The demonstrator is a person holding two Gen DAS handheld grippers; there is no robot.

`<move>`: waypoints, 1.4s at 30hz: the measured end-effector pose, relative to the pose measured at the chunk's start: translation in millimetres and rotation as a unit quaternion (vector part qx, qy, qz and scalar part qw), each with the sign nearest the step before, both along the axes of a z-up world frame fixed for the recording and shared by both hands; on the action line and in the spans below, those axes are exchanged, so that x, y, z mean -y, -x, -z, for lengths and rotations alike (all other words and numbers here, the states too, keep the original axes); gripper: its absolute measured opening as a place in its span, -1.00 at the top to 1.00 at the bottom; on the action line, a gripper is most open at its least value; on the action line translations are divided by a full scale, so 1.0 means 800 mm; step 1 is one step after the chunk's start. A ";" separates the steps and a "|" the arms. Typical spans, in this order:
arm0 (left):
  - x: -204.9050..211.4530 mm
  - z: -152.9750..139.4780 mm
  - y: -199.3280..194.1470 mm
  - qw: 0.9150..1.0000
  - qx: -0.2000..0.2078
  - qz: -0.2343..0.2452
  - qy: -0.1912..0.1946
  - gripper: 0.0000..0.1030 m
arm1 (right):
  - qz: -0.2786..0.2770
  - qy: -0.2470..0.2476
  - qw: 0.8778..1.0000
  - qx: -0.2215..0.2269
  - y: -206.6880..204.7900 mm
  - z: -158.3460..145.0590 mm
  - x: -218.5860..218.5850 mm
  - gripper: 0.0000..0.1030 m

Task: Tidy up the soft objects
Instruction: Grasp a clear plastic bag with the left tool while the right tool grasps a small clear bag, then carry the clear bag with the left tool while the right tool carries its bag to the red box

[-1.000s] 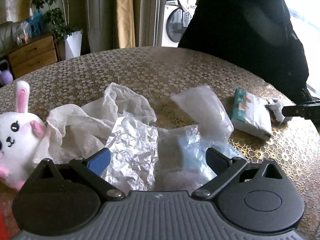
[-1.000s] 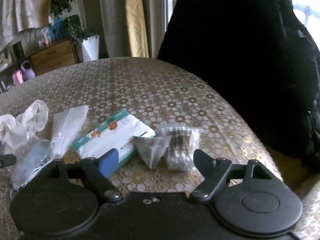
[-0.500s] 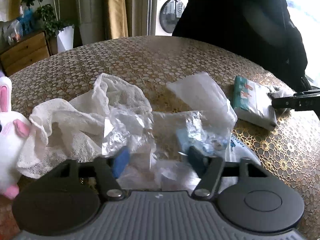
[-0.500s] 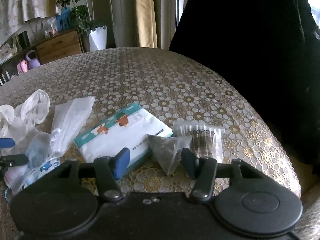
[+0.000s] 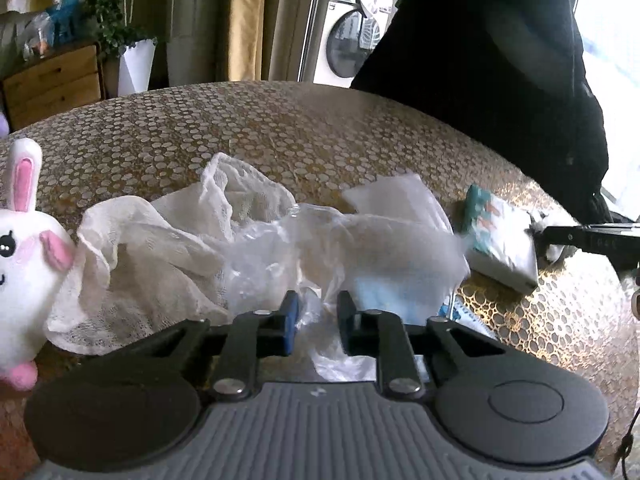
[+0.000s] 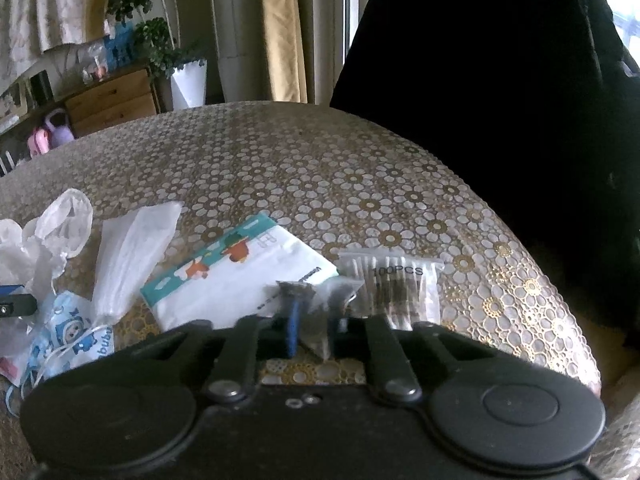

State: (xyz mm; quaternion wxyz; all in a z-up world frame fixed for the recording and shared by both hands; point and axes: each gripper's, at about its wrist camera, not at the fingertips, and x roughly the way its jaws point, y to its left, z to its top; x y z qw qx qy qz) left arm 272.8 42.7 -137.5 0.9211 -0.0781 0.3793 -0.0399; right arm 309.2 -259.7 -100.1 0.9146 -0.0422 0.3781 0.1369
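Clear plastic bag lies crumpled on the desk beside white gauze; left tongs have just been closing and now pinch its film. Right tongs, also just closing, clamp a small dark pouch beside the tissue pack.

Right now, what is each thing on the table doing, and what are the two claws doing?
Left claw: just closed, pinching the clear plastic bag.
Right claw: just closed, pinching the small dark packet.
Mesh cloth: crumpled, lying loose.
Tissue pack: flat, sealed.
Cotton swab bag: flat, beside the tissues.
Bunny toy: sitting upright, untouched.
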 end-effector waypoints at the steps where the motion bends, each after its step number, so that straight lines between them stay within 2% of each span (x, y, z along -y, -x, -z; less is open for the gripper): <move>1: -0.001 -0.002 0.001 1.000 0.000 -0.002 0.002 0.68 | 0.000 0.001 1.000 0.004 0.002 -0.001 0.000 0.90; 7: -0.003 -0.010 0.006 1.000 0.003 -0.008 -0.004 0.77 | -0.009 0.006 1.000 0.026 0.017 -0.013 0.001 0.94; 15: -0.024 -0.040 0.022 0.998 0.006 -0.020 0.061 0.77 | -0.018 -0.012 0.999 0.046 0.050 -0.044 0.006 0.94; 28: -0.022 -0.104 0.096 0.999 0.023 -0.017 0.041 0.77 | -0.076 -0.039 0.994 0.071 0.141 -0.112 -0.020 0.94; 34: -0.037 -0.129 0.136 0.998 0.032 -0.027 0.041 0.77 | -0.112 -0.054 0.990 0.073 0.180 -0.138 -0.051 0.94; 42: -0.069 -0.160 0.198 0.997 0.048 -0.051 0.035 0.77 | -0.190 -0.065 0.976 0.087 0.232 -0.171 -0.115 0.94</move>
